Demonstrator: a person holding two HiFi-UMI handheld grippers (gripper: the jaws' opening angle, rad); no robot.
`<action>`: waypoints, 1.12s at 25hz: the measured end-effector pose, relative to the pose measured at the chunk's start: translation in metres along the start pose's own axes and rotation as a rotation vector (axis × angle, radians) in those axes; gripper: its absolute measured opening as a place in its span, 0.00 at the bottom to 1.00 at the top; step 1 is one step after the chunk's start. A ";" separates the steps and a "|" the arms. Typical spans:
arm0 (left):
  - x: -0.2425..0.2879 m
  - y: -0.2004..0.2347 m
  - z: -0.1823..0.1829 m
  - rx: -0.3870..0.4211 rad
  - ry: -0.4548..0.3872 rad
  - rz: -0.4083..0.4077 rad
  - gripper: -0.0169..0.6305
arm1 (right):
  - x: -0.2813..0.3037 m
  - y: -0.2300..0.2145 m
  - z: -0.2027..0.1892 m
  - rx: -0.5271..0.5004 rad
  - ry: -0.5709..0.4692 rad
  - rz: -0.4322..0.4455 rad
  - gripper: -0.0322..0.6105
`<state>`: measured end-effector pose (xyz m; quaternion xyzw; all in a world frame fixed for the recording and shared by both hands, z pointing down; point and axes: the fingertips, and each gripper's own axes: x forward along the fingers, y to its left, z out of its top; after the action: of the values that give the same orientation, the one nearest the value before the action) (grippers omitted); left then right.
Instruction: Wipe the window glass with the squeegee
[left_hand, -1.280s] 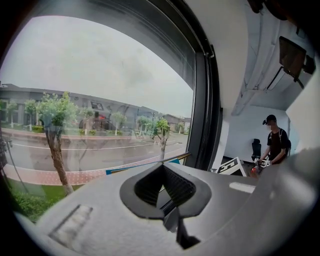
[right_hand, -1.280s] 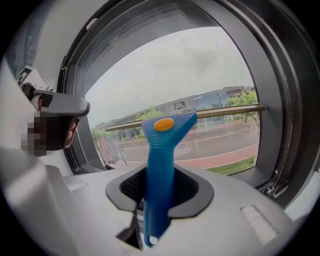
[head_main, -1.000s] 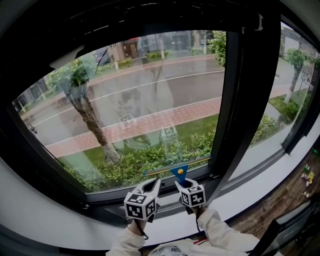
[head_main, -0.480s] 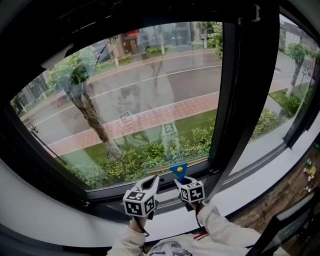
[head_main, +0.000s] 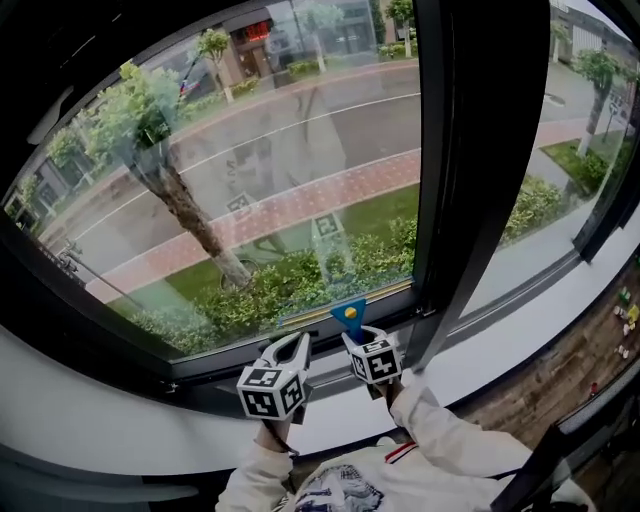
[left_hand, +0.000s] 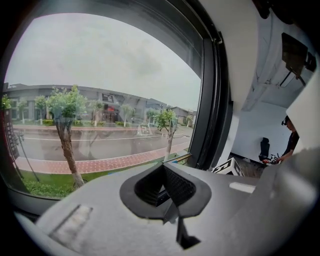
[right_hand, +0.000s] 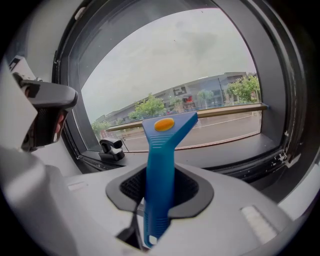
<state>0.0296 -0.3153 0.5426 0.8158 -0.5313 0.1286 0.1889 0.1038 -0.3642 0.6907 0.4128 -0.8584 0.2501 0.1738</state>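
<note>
Squeegee (right_hand: 161, 165) stands upright between the 2 jaws of my right gripper (right_hand: 160, 189), which are clamped on its blue handle low down. The forked neck and the orange dot rise clear above the pads. I judge that low hold is for reach. It puts the long brass-coloured blade (right_hand: 200, 114) well ahead of the jaws, lying crosswise along the bottom edge of the window glass (head_main: 250, 190), just above the dark lower frame (head_main: 210, 372). Whether the blade truly presses on the pane I cannot tell.

My left gripper (left_hand: 163, 186) hangs just to the left of the right jaws, its own 2 jaws together at the tips with nothing between them. It looks idle, since 1 tool needs only 1 grip.

Both forearms, in white sleeves (head_main: 440, 440), come up from below and close together. The wrists are tipped so both sets of jaws point up and forward at the pane. A dark upright mullion (head_main: 455, 180) stands just to the right of the right jaws, which bounds any sideways stroke. With the blade at the foot of the glass, the next pass would call for lifting it high ahead of the jaws first.
</note>
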 end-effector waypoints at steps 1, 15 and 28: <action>0.000 -0.002 -0.004 -0.004 0.008 0.006 0.03 | -0.001 0.000 -0.002 0.001 0.000 0.002 0.24; -0.030 0.004 -0.004 0.004 0.029 0.031 0.03 | -0.057 0.022 0.058 -0.070 -0.173 -0.075 0.23; -0.179 0.140 0.021 0.113 -0.223 0.077 0.03 | -0.082 0.179 0.144 -0.088 -0.436 -0.112 0.23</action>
<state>-0.1701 -0.2290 0.4747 0.8135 -0.5717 0.0740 0.0771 -0.0023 -0.2998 0.4811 0.4963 -0.8614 0.1072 0.0155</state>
